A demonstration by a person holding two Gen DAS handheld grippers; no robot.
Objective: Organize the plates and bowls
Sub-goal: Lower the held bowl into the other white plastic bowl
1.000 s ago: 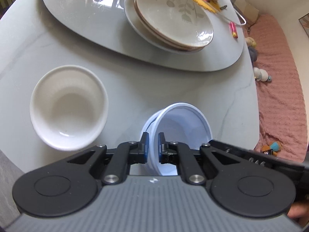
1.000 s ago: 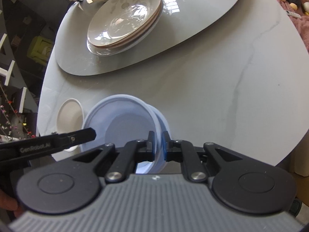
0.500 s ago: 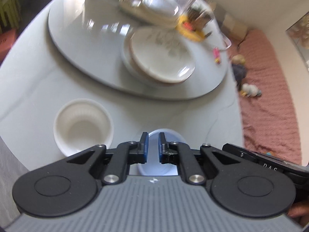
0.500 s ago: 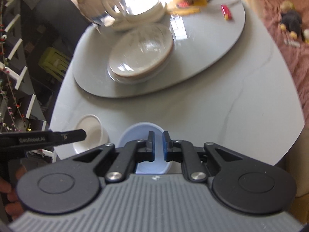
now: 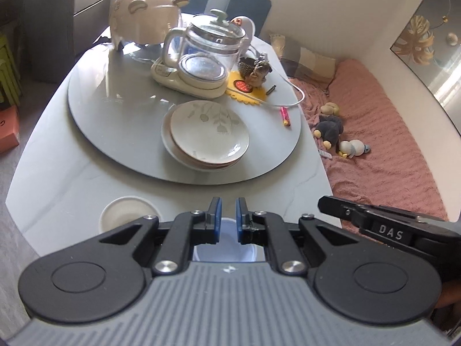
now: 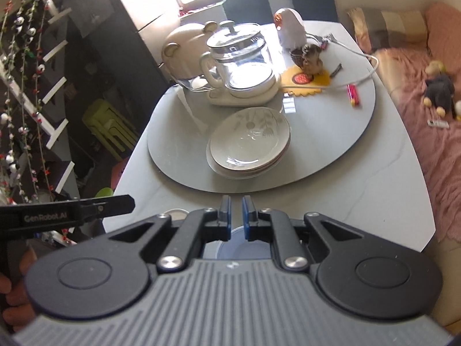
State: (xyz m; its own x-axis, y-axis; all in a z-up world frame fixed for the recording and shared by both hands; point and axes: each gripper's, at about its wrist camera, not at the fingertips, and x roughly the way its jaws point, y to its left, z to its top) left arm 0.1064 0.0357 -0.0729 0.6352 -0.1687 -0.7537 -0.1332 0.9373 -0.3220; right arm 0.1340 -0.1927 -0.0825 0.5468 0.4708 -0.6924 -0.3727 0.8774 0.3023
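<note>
A stack of floral plates (image 5: 206, 135) sits on the grey turntable (image 5: 115, 132); it also shows in the right wrist view (image 6: 249, 142). A pale blue bowl (image 5: 224, 252) sits on the table's near edge, mostly hidden under my left gripper (image 5: 227, 216), whose jaws are nearly closed and hold nothing. The blue bowl (image 6: 239, 248) also peeks out below my right gripper (image 6: 236, 213), equally narrow and empty. A white bowl (image 5: 124, 210) stands left of the blue one; only its rim (image 6: 175, 212) shows in the right wrist view.
A glass kettle (image 5: 201, 63) on its base, a cream bear-shaped appliance (image 5: 141, 23), a yellow doily with a figurine (image 5: 253, 80) and a pink lighter (image 5: 285, 116) occupy the turntable's far side. A pink sofa with plush toys (image 5: 374, 132) lies right of the table.
Both grippers have let go of the blue bowl and risen and pulled back. The bowl now rests on the table's near edge, and the view has widened to the whole table.
</note>
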